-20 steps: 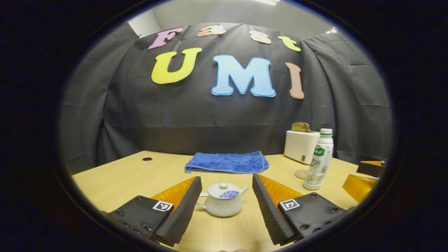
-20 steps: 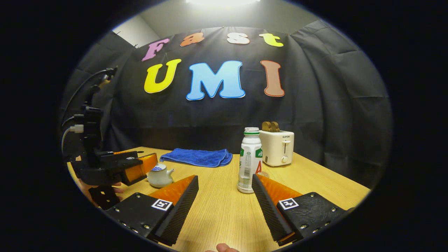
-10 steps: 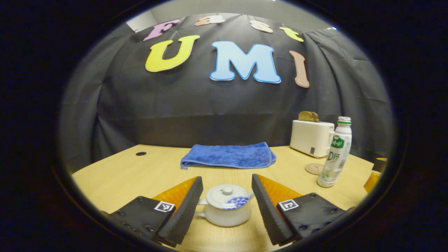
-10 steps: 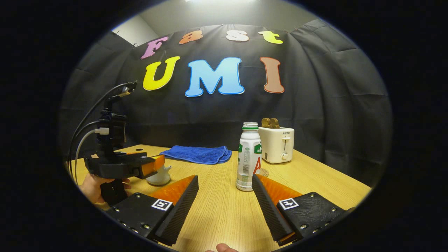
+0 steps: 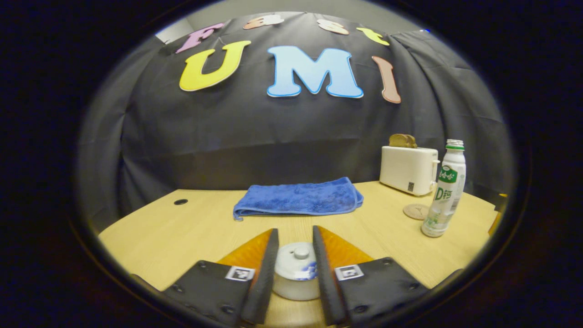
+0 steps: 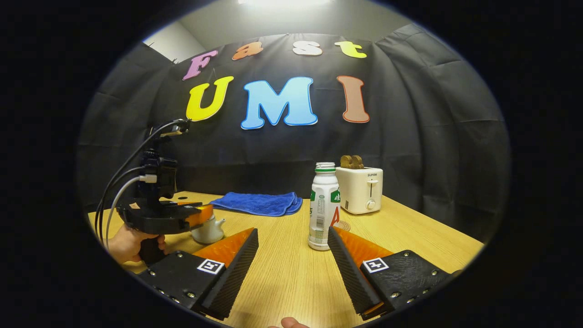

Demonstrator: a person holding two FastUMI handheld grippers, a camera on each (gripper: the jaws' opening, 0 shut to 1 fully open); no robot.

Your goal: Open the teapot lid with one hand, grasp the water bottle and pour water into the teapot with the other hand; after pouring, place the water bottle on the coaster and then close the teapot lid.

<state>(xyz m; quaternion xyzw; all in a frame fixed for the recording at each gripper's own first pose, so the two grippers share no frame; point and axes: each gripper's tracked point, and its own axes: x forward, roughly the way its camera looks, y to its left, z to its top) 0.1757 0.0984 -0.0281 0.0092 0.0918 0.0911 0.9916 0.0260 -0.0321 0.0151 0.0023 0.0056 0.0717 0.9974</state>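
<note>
Closer than a second ago, our left gripper (image 5: 295, 269) brackets the glazed white teapot (image 5: 296, 273) lid (contact unclear) on the wooden desk (image 5: 182, 232); our right gripper (image 6: 293, 255) gapes, level, short of the plastic water bottle (image 6: 324, 207).

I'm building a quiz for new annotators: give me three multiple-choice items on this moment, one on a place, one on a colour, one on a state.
1. Where does the water bottle stand?
A. on the towel
B. on the table, beside the coaster
C. inside the toaster

2. What colour is the folded towel?
A. blue
B. red
C. white

3. How is the teapot lid?
A. lifted off
B. lying on the towel
C. on the teapot, between the left gripper fingers

Answers: 1 B, the bottle's base rests on wood next to the round coaster; 2 A, the cloth is plainly blue; 3 C, the lid sits on the pot with a finger on each side.
</note>
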